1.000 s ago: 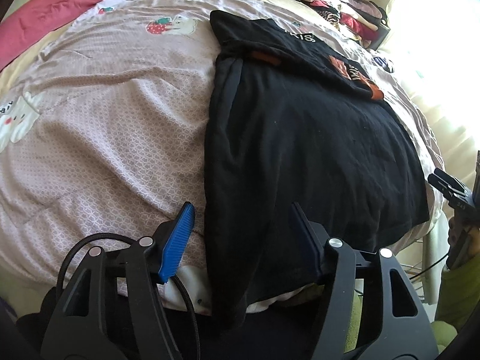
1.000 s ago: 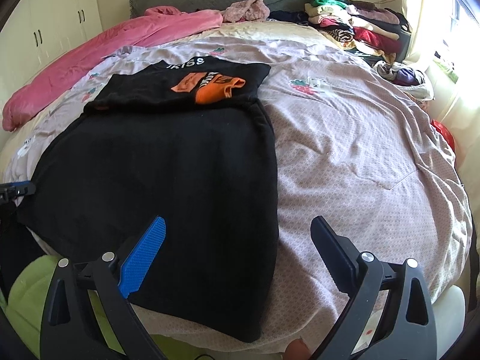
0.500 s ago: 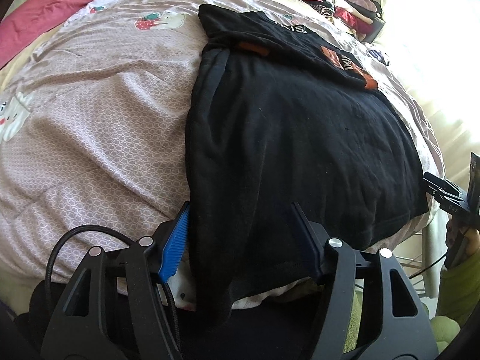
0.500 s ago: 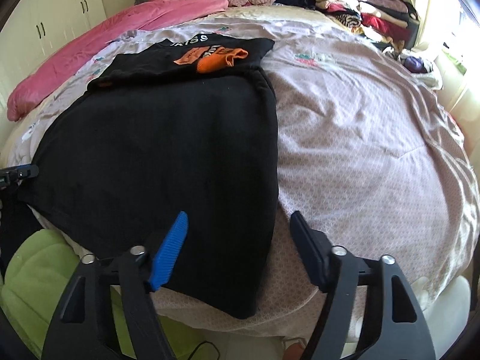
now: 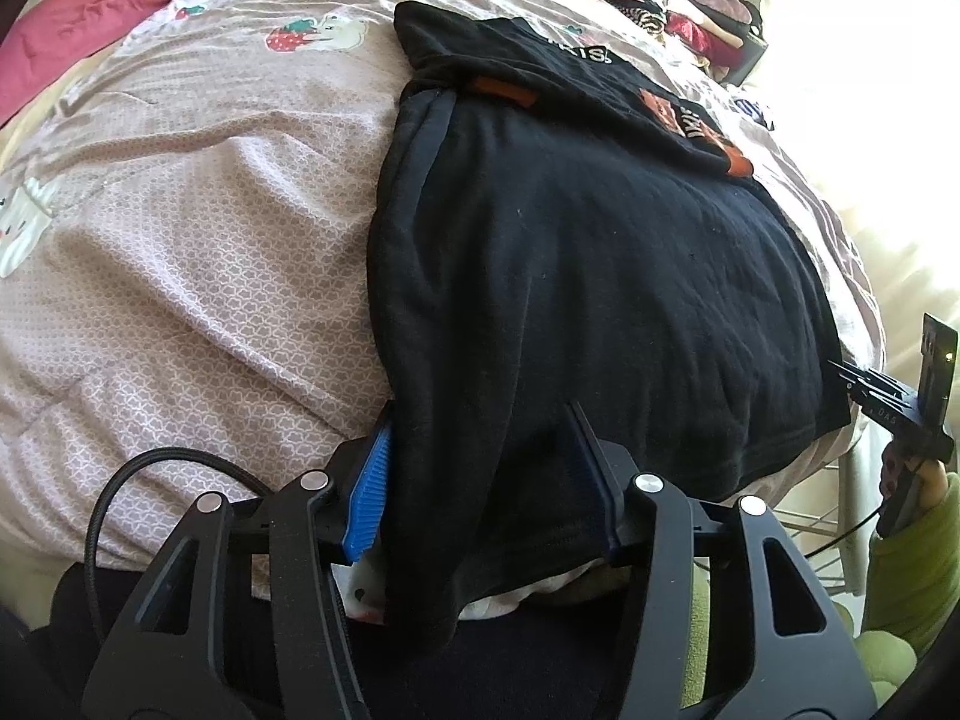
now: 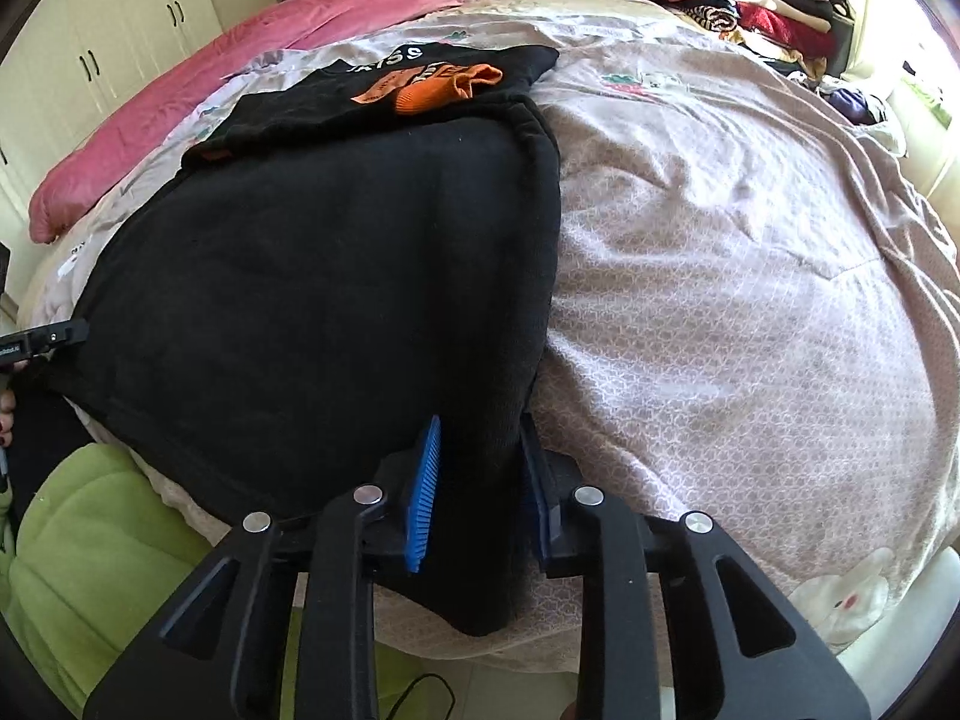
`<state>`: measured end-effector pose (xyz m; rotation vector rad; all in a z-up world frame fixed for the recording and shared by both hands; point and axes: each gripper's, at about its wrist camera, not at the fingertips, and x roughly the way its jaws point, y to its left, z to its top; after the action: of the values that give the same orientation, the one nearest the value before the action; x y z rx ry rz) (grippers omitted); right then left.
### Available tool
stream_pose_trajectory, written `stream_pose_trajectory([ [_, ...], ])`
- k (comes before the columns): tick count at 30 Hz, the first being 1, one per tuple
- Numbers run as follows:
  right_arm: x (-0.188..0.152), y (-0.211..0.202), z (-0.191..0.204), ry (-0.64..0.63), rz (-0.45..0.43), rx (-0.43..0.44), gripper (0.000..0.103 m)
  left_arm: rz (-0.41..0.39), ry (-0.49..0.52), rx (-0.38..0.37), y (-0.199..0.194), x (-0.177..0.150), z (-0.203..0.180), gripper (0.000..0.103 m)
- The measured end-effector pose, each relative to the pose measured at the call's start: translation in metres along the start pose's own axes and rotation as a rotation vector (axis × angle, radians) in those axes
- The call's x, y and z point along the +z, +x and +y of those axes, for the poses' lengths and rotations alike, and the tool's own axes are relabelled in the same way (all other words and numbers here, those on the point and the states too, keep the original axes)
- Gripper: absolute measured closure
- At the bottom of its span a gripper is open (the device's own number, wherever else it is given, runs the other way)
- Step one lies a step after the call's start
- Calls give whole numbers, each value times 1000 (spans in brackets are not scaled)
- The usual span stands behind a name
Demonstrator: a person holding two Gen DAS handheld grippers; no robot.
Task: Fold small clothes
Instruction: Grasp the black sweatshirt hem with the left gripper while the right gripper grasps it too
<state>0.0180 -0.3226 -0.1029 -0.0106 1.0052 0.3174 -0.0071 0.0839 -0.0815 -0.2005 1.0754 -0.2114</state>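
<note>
A black garment (image 5: pixel 588 276) lies flat on the bed, its near hem hanging over the bed's edge; it also shows in the right wrist view (image 6: pixel 324 276). A smaller folded black piece with orange patches (image 6: pixel 420 84) rests on its far end. My left gripper (image 5: pixel 480 474) is open, its jaws either side of the garment's near left corner. My right gripper (image 6: pixel 480 468) has closed to a narrow gap around the near right corner, with the cloth between its pads.
The bed has a pale pink patterned cover (image 6: pixel 750 276). A pink quilt (image 6: pixel 240 54) lies along the far left. A pile of folded clothes (image 6: pixel 750 6) stands at the far right. Cupboards (image 6: pixel 90 60) line the left wall.
Both grippers have moved forward onto the garment's near corners. The right gripper's jaws have closed from wide open to a narrow grip on the cloth. The left jaws stay open.
</note>
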Motion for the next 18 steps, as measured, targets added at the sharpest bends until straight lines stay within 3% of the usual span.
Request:
stream_pose_trajectory([
  [2,0,1,-2,11,5,9,78,2,3,3,1,0,-1,58],
  [4,2,1,-1,-3,11,11,83,-1,-3,9,1,0,-1,69],
  [6,5,-5,-1,-10,7,35,94,-10,-15,8,0,1,2,90],
  [7,8,-9,-2,-9,3,46,94,-15,-18,3,-2,2,3,92],
  [12,26,-50,-12,27,-130,161,95,-61,-7,-31,-19,11,8,98],
  [18,52,-79,-21,57,-268,198,95,-156,9,-46,-47,45,5,98],
])
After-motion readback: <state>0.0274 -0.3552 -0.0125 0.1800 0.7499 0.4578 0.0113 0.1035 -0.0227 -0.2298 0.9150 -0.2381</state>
